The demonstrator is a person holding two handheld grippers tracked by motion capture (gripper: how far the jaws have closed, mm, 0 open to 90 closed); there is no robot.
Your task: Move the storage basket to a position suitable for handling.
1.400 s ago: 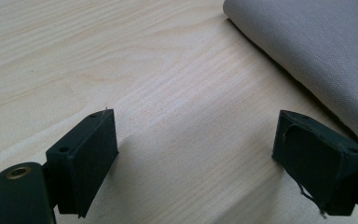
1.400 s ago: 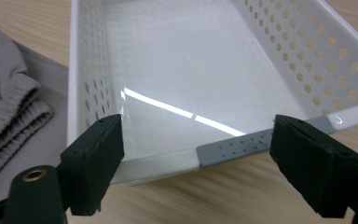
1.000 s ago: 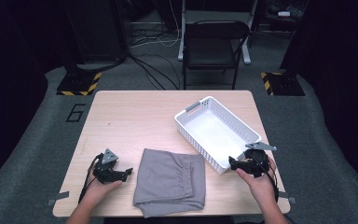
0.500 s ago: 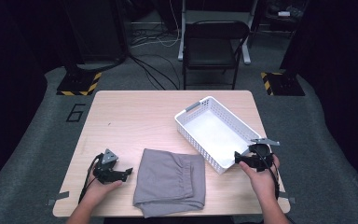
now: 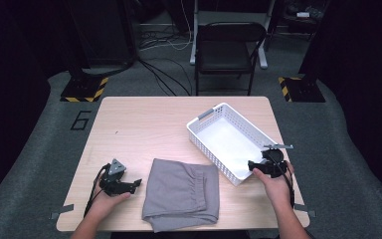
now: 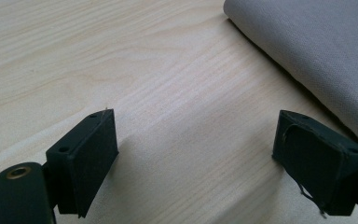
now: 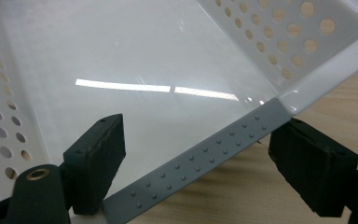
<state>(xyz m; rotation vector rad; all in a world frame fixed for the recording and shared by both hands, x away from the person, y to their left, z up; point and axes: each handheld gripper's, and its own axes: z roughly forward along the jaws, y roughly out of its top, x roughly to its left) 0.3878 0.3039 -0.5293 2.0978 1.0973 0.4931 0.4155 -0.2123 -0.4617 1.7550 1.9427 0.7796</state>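
A folded grey cloth [image 5: 181,194] [image 6: 317,51] lies near the table's front edge. Just left of it my left gripper [image 5: 137,184] [image 6: 193,158] rests open on bare wood, with nothing between its jaws. A white perforated basket [image 5: 204,149] [image 7: 279,37] stands empty at the right, set at an angle. My right gripper [image 5: 251,165] [image 7: 200,163] is at the basket's near end. Its jaws straddle the grey studded handle [image 7: 205,151], one inside the basket and one outside. They have just been closing a little, with gaps still between pads and handle.
The wooden table [image 5: 139,124] has bare room at the back left. A second grey handle [image 5: 206,113] is on the basket's far end. A black folding chair [image 5: 226,55] and cables stand on the floor beyond the table.
My right hand has moved right and slightly toward the basket's near end, bringing its jaws around the handle. The left hand, the cloth and the basket have stayed put.
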